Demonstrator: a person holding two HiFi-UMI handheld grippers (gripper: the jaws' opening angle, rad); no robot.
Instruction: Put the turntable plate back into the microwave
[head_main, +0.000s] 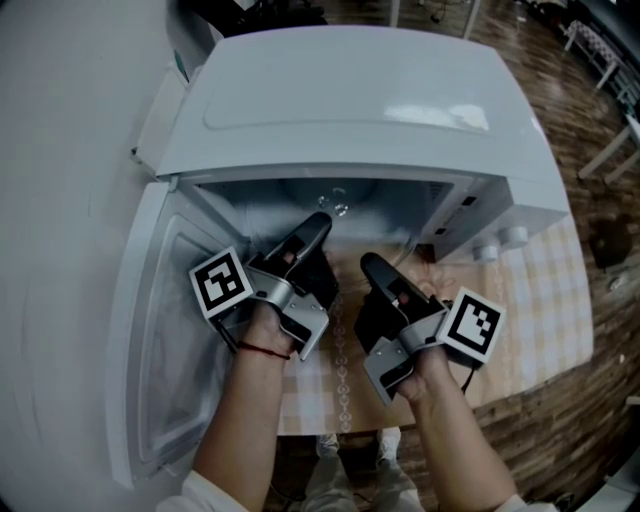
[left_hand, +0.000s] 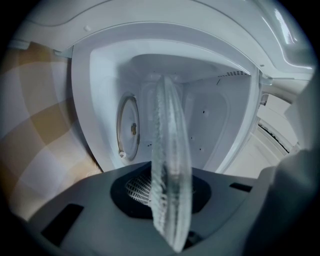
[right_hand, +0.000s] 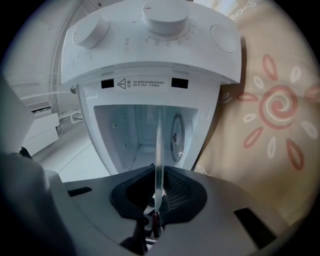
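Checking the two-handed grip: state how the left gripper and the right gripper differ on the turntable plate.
The left gripper reaches deeper into the microwave; the right gripper sits further out. In the left gripper view the turntable plate shows a broad ribbed rim; in the right gripper view it shows a thin edge. Both grippers are shut on it.

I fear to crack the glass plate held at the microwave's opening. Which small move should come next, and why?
Probably ease both forward together, plate level: the left gripper and right gripper each clamp the glass plate, and the round hub sits further inside the microwave.
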